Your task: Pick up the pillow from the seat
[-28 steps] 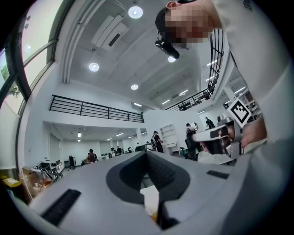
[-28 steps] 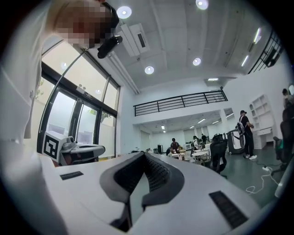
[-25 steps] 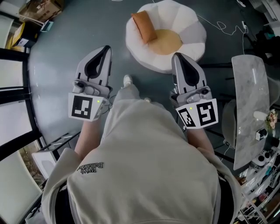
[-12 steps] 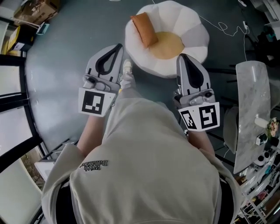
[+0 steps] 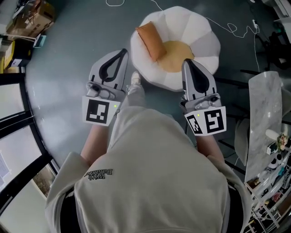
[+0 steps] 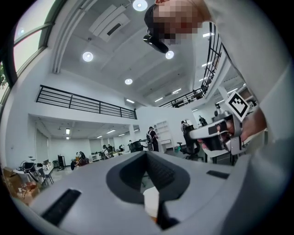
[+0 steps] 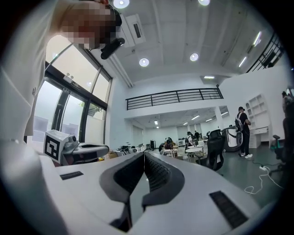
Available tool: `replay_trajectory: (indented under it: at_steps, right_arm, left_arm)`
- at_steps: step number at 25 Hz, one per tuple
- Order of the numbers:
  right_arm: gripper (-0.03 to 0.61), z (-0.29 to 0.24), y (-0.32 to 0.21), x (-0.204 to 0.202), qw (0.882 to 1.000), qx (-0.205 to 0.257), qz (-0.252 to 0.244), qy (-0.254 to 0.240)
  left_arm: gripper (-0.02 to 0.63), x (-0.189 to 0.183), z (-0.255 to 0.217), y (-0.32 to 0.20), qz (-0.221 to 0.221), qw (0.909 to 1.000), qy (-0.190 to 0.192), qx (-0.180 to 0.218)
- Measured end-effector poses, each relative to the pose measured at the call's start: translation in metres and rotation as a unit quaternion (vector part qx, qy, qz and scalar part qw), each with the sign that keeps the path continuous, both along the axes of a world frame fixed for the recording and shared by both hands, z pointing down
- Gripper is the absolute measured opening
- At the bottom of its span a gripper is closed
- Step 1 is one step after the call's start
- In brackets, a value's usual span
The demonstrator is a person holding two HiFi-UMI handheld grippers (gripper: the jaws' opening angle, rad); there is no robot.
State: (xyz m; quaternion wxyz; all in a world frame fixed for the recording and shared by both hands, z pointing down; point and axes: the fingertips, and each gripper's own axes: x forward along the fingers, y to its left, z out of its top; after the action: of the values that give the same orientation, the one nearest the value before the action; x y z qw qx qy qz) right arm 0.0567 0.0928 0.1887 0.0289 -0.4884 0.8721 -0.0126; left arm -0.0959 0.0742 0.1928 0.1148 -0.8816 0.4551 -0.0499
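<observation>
In the head view an orange pillow (image 5: pixel 151 41) leans tilted on the left side of a round white petal-shaped seat (image 5: pixel 202 27) with an orange middle (image 5: pixel 175 49). My left gripper (image 5: pixel 123 51) is held above the floor just left of the seat, about a hand's width below and left of the pillow. My right gripper (image 5: pixel 186 61) hovers over the seat's near rim, to the right of the pillow. Both point away from me, jaws together, with nothing between them. In the left gripper view (image 6: pixel 147 153) and the right gripper view (image 7: pixel 144 153) the tips meet.
A marble-topped table (image 5: pixel 266 118) with small items stands at the right. A white cable (image 5: pixel 229 28) trails on the grey floor behind the seat. Cardboard boxes (image 5: pixel 32 13) lie at the far left by black window frames. The person's shoe (image 5: pixel 134 78) is near the seat's front.
The person has stepped closer to the seat, which now lies nearer in the head view. The left gripper has moved forward and rightwards, towards the seat's edge. Both stay shut.
</observation>
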Motion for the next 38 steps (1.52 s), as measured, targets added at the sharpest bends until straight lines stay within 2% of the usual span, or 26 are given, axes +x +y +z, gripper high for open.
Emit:
replay_trajectory:
  at_steps: [4, 7, 10, 18, 27, 33, 38]
  right_arm:
    - [0.009, 0.012, -0.062, -0.018, 1.0, -0.028, 0.014, 0.0]
    - [0.009, 0.009, -0.103, -0.037, 0.999, -0.023, 0.019, 0.015]
    - [0.009, 0.003, -0.144, -0.054, 0.999, -0.023, 0.026, 0.027]
    - [0.009, -0.003, -0.224, -0.077, 0.997, -0.034, 0.051, 0.046]
    - [0.011, -0.008, -0.261, -0.082, 0.997, -0.039, 0.053, 0.051]
    - [0.011, -0.012, -0.26, -0.051, 0.998, -0.034, 0.038, 0.027]
    - [0.011, -0.014, -0.258, -0.035, 0.999, -0.032, 0.006, 0.034]
  left_arm:
    - [0.009, -0.02, -0.001, -0.06, 0.01, 0.9999, -0.004, -0.008]
    - [0.009, -0.042, -0.003, -0.105, 0.013, 0.9998, -0.011, -0.008]
    - [0.009, -0.059, -0.006, -0.148, 0.02, 0.9997, 0.0, -0.012]
    - [0.009, -0.076, -0.006, -0.222, 0.054, 0.9982, 0.007, -0.024]
    - [0.009, -0.065, 0.003, -0.26, 0.07, 0.9962, 0.014, -0.048]
    - [0.009, -0.029, -0.005, -0.256, 0.06, 0.9974, 0.007, -0.04]
    - [0.009, -0.005, -0.012, -0.248, 0.049, 0.9976, 0.013, -0.047]
